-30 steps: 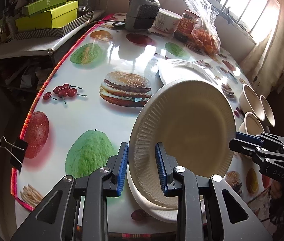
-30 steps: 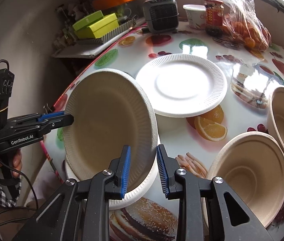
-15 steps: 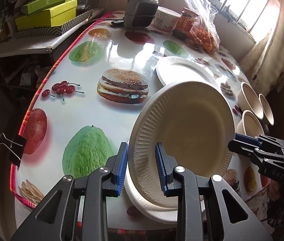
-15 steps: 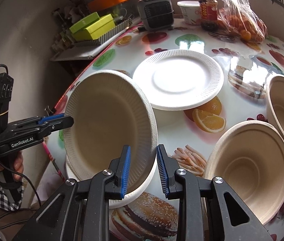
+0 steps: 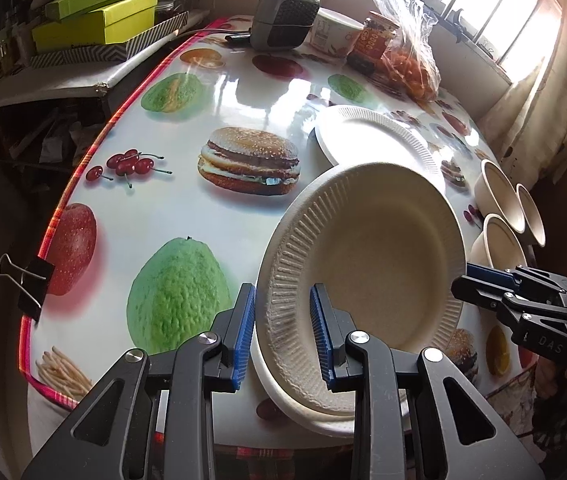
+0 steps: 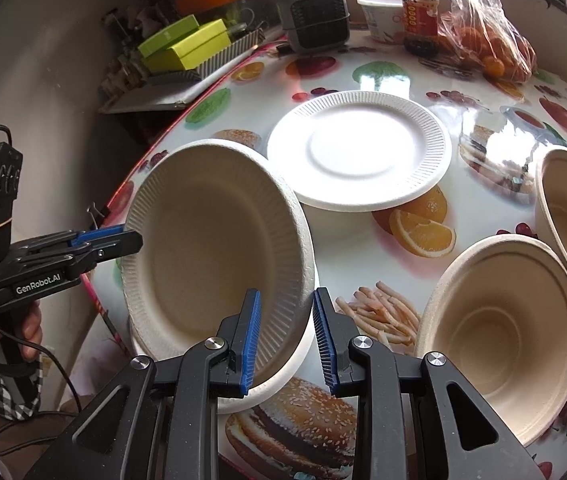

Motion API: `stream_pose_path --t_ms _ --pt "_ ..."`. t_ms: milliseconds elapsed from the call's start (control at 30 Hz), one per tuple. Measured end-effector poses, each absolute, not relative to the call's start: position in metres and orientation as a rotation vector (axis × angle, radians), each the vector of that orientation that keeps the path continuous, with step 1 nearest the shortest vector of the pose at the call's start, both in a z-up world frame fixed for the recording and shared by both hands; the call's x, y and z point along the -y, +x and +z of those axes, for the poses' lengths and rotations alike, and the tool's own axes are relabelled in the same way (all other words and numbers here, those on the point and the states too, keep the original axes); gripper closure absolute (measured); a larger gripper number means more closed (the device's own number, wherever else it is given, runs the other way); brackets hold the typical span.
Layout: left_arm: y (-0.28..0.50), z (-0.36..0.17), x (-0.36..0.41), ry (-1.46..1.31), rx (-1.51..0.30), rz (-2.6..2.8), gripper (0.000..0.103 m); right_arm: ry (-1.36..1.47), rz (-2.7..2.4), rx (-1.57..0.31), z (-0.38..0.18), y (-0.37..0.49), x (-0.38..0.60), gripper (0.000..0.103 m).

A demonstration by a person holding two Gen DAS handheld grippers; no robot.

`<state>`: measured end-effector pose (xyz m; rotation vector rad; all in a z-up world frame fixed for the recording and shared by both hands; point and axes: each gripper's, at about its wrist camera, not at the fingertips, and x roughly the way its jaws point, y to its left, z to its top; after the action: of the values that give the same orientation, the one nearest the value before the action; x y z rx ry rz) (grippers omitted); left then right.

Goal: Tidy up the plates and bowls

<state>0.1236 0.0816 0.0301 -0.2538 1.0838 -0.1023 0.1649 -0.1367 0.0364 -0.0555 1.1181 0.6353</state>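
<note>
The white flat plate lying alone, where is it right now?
In the right wrist view the white plate lies flat at table centre, just beyond the tilted beige plate, left of the bowls.

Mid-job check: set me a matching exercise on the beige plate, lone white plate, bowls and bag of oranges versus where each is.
1 beige plate
2 lone white plate
3 bowls
4 bag of oranges

A far edge of table
B flat, mid-table
C tilted, held up by its rim
D right of the plates

Pairs: 1-C, 2-B, 3-D, 4-A

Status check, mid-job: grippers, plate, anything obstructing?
Left gripper and right gripper both shut on beige plate rim. Plate tilted over white plate at table edge. Nothing between them.
</note>
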Motion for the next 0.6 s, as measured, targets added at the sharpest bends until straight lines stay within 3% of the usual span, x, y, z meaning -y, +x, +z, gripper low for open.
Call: stream_pose_path --t_ms 600 --pt "0.127 0.014 -0.083 -0.255 -1.133 -0.093 0.073 -0.125 0.612 -1.144 0.023 0.168 0.125 0.076"
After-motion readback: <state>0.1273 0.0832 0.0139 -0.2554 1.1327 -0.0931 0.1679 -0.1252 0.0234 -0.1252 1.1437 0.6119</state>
